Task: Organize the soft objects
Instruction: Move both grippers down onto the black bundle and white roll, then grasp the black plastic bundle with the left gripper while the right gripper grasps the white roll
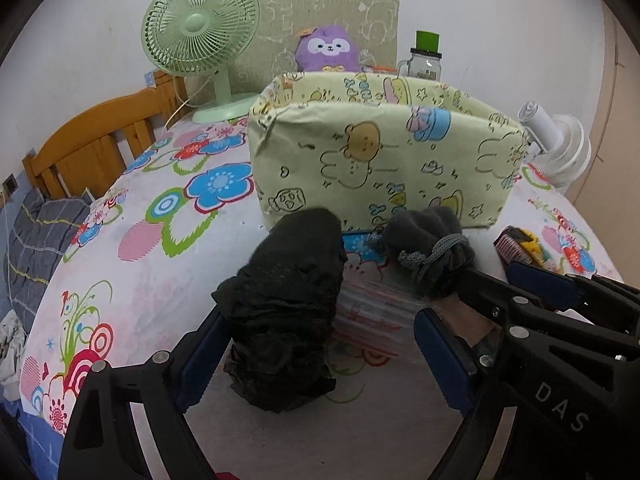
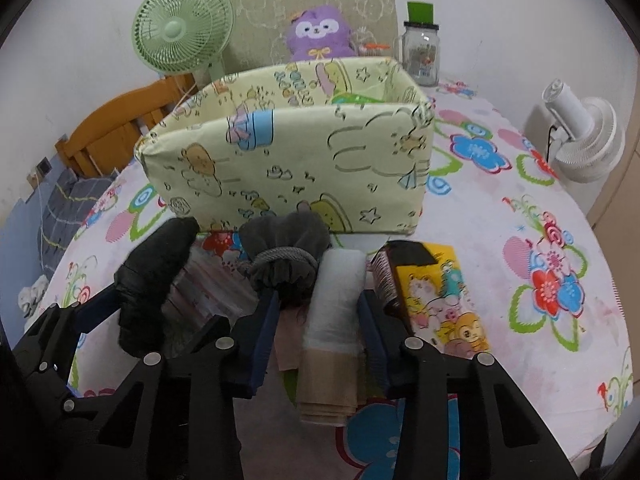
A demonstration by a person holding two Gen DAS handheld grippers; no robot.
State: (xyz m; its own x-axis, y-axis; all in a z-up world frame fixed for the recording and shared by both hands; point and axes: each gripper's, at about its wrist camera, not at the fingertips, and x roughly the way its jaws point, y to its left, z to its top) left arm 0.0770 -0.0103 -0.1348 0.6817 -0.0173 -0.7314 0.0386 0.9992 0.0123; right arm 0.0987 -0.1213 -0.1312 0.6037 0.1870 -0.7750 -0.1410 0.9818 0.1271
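Observation:
A yellow-green cartoon-print fabric box (image 1: pixel 380 160) stands open-topped on the floral cloth. In front of it lie a black cloth bundle (image 1: pixel 288 300), a dark grey bundle tied with cord (image 2: pixel 284 256) and a white-and-beige roll (image 2: pixel 340 280). My left gripper (image 1: pixel 324 318) is open around the black bundle, which rests against its left finger. My right gripper (image 2: pixel 318 298) straddles the roll. Its right finger lies against the roll and its left finger stands a little apart from it, beside the grey bundle.
A clear plastic pack (image 1: pixel 372 312) lies under the bundles. A yellow cartoon packet (image 2: pixel 444 304) and a brush (image 2: pixel 384 276) sit right of the roll. Behind the box are a purple plush (image 1: pixel 326 48), green fan (image 1: pixel 200 40), jar (image 1: pixel 426 62) and white fan (image 1: pixel 560 148).

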